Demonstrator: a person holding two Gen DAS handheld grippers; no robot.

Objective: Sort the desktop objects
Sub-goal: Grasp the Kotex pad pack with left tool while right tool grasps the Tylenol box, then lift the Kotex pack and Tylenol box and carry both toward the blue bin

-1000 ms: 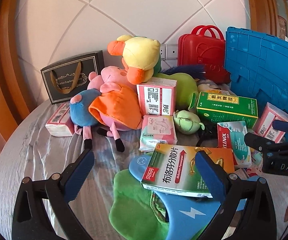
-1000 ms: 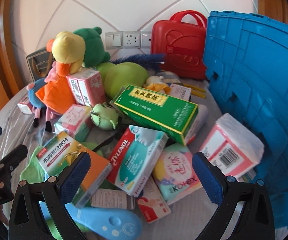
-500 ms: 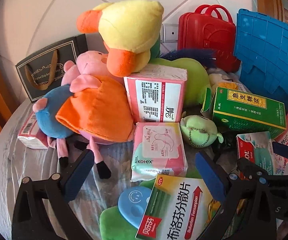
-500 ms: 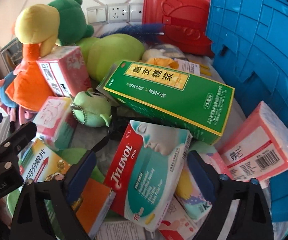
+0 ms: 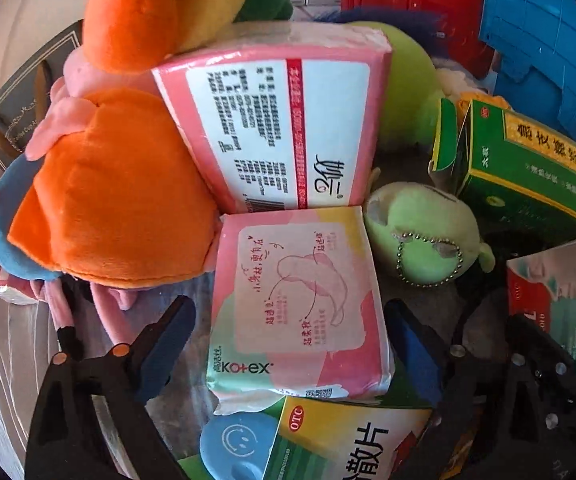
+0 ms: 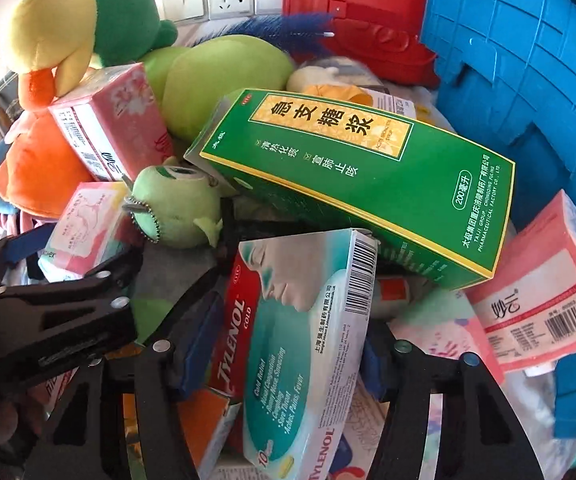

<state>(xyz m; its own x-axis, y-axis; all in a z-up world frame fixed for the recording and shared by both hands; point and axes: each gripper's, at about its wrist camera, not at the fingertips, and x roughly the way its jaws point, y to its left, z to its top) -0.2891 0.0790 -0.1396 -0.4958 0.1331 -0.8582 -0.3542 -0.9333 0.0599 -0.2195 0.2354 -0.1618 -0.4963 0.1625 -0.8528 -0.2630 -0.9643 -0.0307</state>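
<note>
Both grippers are pitched steeply down into the cluttered pile. The left gripper (image 5: 288,332) is set astride the Kotex pack (image 5: 295,304), its jaws closing but its pads not yet touching the pack's sides. The right gripper (image 6: 288,348) is closing around the Tylenol box (image 6: 291,344), which lies between its pads; whether they press it cannot be told. The green syrup box (image 6: 359,184) leans just behind.

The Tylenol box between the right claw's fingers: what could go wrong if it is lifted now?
1. The green syrup box leans on the Tylenol box, so it may slide or tip when the closing right claw lifts.
2. The left claw is very near; the two could bump.
</note>
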